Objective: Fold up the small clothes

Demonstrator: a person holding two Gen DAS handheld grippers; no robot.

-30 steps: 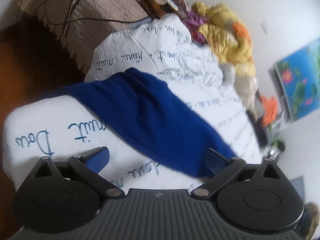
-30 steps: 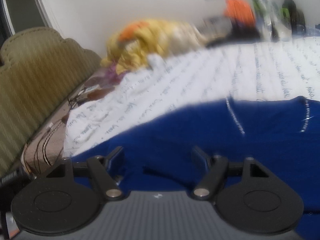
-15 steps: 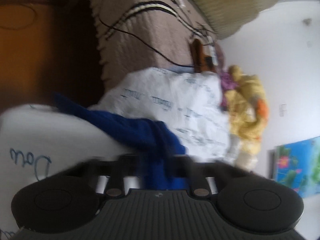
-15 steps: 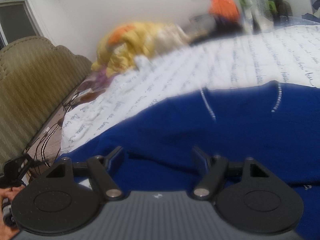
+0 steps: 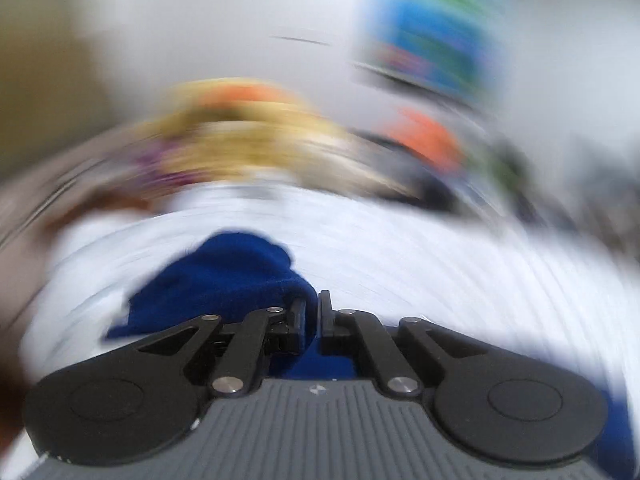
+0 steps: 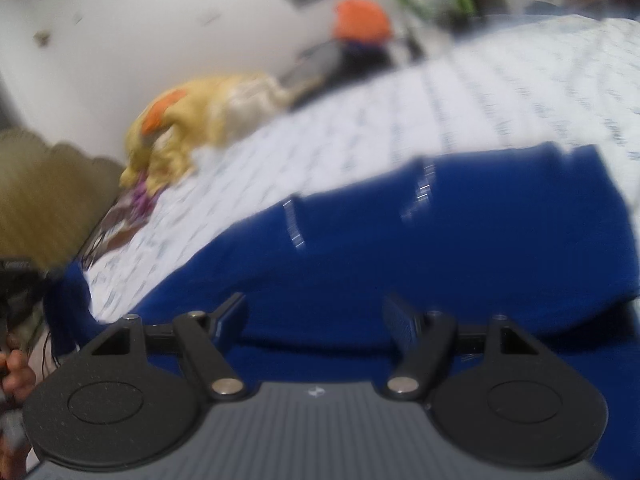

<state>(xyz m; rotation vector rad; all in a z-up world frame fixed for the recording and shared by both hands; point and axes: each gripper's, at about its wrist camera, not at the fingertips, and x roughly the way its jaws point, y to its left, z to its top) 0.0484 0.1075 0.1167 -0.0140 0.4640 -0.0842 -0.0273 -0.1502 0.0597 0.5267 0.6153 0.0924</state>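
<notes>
Blue cloth (image 5: 224,284) is seen bunched between the jaws of the left gripper (image 5: 311,312) in the left wrist view, where the two black fingers are drawn almost together and a fold of the fabric is pinched at their tips, the rest of it heaped to the left of the jaws on the white sheet (image 5: 420,264). The gripper is held roughly level over the bed, pointing across it toward the far wall (image 5: 200,20). The picture is heavily smeared, so little beyond can be made out: a yellow heap (image 5: 248,132) with orange in it lies at the far edge of the sheet, an orange shape (image 5: 428,136) sits to its right, and a blue and green picture (image 5: 432,48) hangs on the wall above. In the right wrist view the right gripper (image 6: 316,320) is tilted downward over the same cloth (image 6: 400,248), its jaws standing wide apart with nothing pressed between them; the fabric is spread flat beneath and ahead of the fingers, and two short white stitched lines are shown on it. The sheet (image 6: 460,104), printed with handwriting, is stretched out behind the cloth. At the left edge a hand (image 6: 16,376) is partly visible beside dark fabric. An olive headboard (image 6: 48,192) is set against the left, and the heap (image 6: 192,116) rests near it by the white wall (image 6: 160,20).
</notes>
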